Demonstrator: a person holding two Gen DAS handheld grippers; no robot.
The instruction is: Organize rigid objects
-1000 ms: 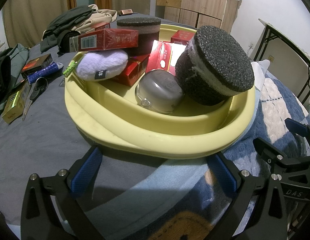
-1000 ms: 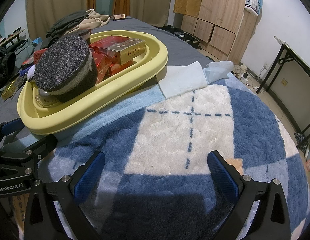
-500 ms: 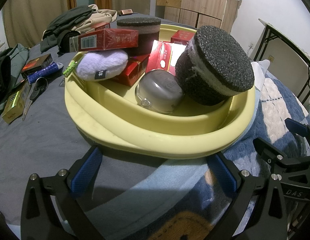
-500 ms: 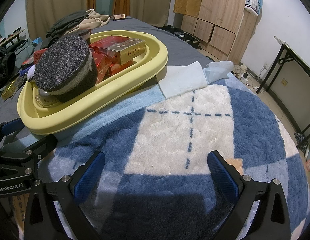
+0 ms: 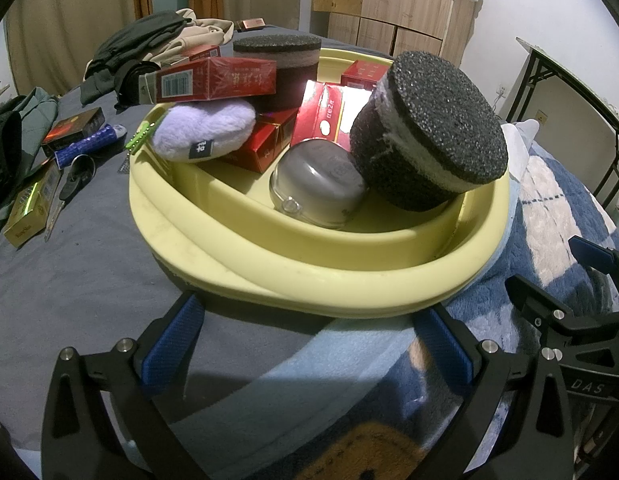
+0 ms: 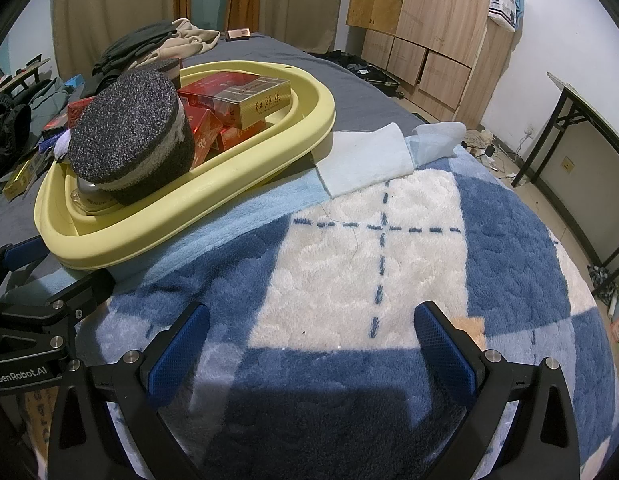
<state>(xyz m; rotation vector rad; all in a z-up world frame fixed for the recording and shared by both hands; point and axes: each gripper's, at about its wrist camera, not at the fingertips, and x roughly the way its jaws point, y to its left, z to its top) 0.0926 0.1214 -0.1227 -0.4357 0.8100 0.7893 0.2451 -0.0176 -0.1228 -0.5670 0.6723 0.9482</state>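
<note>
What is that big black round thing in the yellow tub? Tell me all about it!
The black round thing looks like a thick foam puck: two dark, speckled, spongy layers with a pale fuzzy band between them, like a giant sandwich cookie. It sits tilted inside the yellow tub, leaning against the tub's right wall, with its flat face turned up and forward. Its lower edge touches the shiny metal bowl. Neither tongs touch it.

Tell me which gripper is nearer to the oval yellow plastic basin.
Left. The left gripper sits open right at the oval yellow plastic basin, facing its near rim. The right gripper is open over the blue-and-white fleece blanket, off to the basin's right.
</note>
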